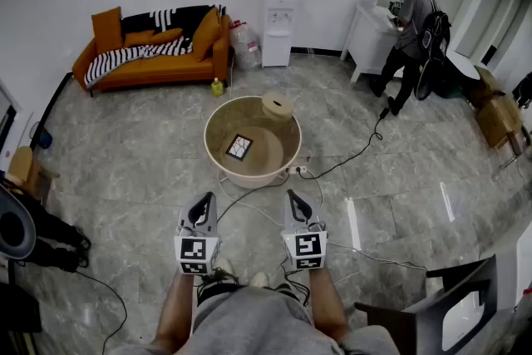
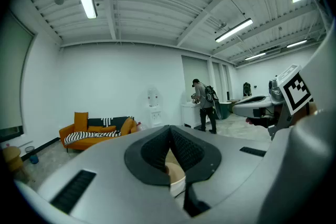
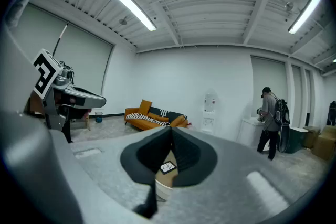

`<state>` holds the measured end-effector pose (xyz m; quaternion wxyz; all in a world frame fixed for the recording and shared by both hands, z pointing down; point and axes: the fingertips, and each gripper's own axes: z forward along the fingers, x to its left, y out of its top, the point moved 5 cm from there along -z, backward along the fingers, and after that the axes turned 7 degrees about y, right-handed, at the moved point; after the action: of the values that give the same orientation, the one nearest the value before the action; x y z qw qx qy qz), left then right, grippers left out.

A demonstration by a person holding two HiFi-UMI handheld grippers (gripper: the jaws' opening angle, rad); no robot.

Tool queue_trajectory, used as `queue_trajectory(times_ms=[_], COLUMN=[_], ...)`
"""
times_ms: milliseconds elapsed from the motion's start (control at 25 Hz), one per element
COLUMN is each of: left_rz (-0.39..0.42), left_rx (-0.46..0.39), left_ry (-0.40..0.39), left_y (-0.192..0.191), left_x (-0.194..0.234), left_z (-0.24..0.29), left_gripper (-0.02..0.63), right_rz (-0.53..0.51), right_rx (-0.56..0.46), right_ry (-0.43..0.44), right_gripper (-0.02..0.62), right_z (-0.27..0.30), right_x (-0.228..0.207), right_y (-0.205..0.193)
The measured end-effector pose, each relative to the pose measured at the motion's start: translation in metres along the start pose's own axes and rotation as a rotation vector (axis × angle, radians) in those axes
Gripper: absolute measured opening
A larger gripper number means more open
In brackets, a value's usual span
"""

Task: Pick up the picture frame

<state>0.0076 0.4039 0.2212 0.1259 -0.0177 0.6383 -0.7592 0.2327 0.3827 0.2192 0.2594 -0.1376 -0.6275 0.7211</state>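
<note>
A small picture frame (image 1: pixel 238 147) with a black rim and white pattern lies flat on the round beige table (image 1: pixel 218 154), left of its middle. It shows between the jaws in the right gripper view as the frame (image 3: pixel 167 167). My left gripper (image 1: pixel 204 202) and right gripper (image 1: pixel 294 199) hang side by side short of the table, above the floor, both pointing toward it. Both are shut with nothing between their jaws. In the left gripper view only the table's edge (image 2: pixel 176 178) shows past the left gripper (image 2: pixel 170 139); the right gripper (image 3: pixel 171 140) frames the table.
A tan round lidded box (image 1: pixel 277 106) sits at the table's far edge. Cables (image 1: pixel 349 156) run over the floor near the table. An orange sofa (image 1: pixel 154 54) and a water dispenser (image 1: pixel 278 8) stand at the far wall. A person (image 1: pixel 407 29) stands at the right. A dark chair (image 1: pixel 453 312) is near right.
</note>
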Motion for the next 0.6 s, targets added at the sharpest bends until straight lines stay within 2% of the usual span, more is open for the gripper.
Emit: queue_trajectory(times_ms=[360, 600], left_rz=[-0.017, -0.018], left_rx=[0.002, 0.011], left_ry=[0.01, -0.01], left_y=[-0.002, -0.002], left_x=[-0.015, -0.031], left_z=[0.001, 0.008], left_gripper=[0.017, 0.017], right_rz=[0.023, 0.041], right_rx=[-0.018, -0.005], right_ry=[0.0, -0.009], right_gripper=[-0.002, -0.001], right_z=[-0.014, -0.024], right_x=[-0.015, -0.027], right_y=[-0.004, -0.013])
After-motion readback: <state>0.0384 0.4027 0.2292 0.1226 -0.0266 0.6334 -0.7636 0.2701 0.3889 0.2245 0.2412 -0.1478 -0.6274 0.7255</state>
